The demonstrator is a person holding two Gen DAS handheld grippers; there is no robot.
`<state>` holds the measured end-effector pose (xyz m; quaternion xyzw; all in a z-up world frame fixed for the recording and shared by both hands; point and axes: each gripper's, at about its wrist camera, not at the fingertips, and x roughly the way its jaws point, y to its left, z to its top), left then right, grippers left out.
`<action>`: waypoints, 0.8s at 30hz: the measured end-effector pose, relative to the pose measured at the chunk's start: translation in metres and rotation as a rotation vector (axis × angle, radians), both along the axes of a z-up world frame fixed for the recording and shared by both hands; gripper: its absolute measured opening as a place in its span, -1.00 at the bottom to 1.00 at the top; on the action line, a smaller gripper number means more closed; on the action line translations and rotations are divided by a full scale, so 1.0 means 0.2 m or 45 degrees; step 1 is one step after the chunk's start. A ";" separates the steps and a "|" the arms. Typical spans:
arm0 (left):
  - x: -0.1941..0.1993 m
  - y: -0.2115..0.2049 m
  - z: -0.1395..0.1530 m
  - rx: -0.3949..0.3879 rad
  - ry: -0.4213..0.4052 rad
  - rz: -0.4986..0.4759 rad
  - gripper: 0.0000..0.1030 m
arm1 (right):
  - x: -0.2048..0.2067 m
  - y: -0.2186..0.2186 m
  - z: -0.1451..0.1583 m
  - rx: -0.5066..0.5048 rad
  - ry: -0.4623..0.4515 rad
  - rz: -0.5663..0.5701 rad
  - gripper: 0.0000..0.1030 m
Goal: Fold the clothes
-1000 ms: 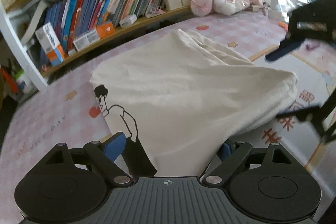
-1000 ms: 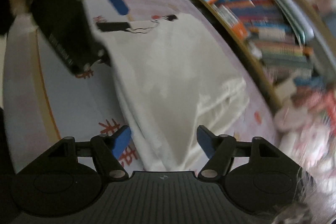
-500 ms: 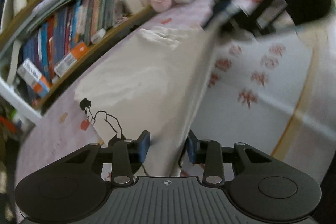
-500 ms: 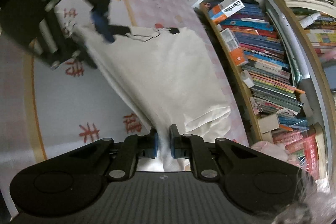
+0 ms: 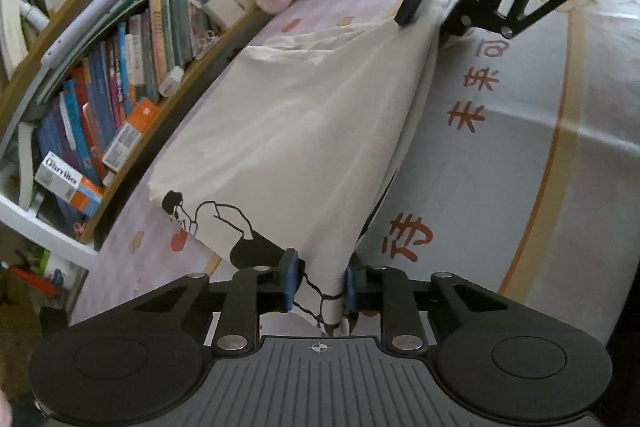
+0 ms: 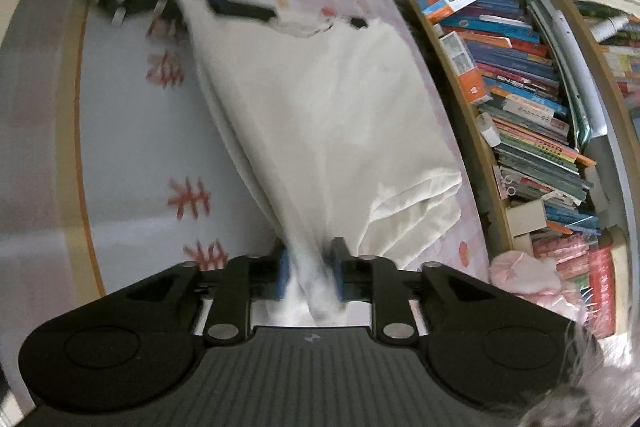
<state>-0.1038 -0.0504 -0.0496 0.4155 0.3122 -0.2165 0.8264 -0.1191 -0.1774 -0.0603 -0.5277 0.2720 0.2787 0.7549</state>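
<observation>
left wrist view: left gripper clamped on the cream cotton t-shirt with a black line drawing, right gripper pinching its far end. edge raised off the pink patterned mat; mid-fold, likely carry across and lay flat.

Cream garment: soft matt cloth, creased, with a black line print. Gripper bodies: matt black ribbed plastic, blue pads, bright metal pivots. Mat: smooth, faintly sheened. Shelf: wood edge; glossy book spines.
</observation>
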 end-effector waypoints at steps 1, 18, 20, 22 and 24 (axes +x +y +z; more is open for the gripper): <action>0.00 0.00 0.00 0.014 -0.004 -0.007 -0.56 | -0.01 -0.01 -0.02 -0.023 -0.016 0.009 -0.50; -0.04 -0.05 -0.03 0.167 -0.090 -0.038 -0.45 | -0.04 -0.05 -0.07 -0.057 -0.063 0.029 -0.70; -0.04 -0.05 -0.02 0.165 -0.078 -0.038 -0.45 | -0.05 -0.05 -0.08 -0.064 -0.063 0.031 -0.64; -0.04 -0.04 -0.01 0.153 -0.055 -0.036 -0.45 | -0.06 -0.06 -0.09 -0.067 -0.055 0.027 -0.60; -0.05 -0.04 0.00 0.141 -0.031 -0.034 -0.55 | -0.05 -0.06 -0.09 -0.056 -0.042 0.021 -0.64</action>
